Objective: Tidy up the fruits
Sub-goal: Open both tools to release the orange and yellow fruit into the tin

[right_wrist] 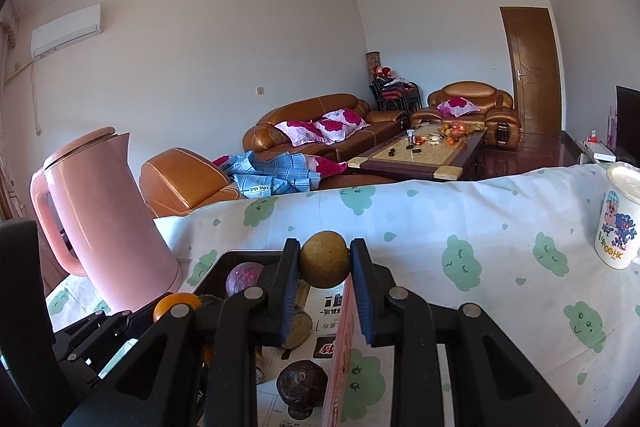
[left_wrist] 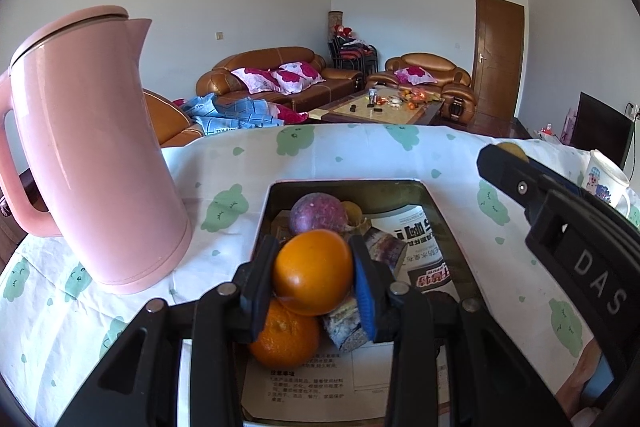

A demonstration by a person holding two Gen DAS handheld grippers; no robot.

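Two grippers: both loaded, each closed around one fruit.
Left gripper [left_wrist: 314, 273]: clamping a smooth orange [left_wrist: 313, 271] between its pads, hanging low over the near end of the tin tray [left_wrist: 262, 223].
Right gripper [right_wrist: 325, 265]: pinching a small brownish-yellow round fruit [right_wrist: 325, 259], hovering near the tray's right edge, beside an upright pink card [right_wrist: 340, 339].
Near end of tray: holding a dimpled tangerine [left_wrist: 286, 335] right under the gripped orange, plus a cut purple-skinned piece [left_wrist: 346, 323] on printed paper.
Far end of tray: keeping a round purple fruit [left_wrist: 318, 213] near the far left corner, a smaller yellow one just behind it.
Tablecloth [left_wrist: 360, 151]: carrying a pink kettle [left_wrist: 92, 147] at the left edge and a cartoon mug [right_wrist: 618, 219] at the right edge.
Step in hand: seemingly sorting, with two fruits lifted at once; whether coming out of the tray or going in, cannot tell.
Next move: probably calling for carrying each fruit to a free spot, lowering gently, then easing the grip so nothing rolls.
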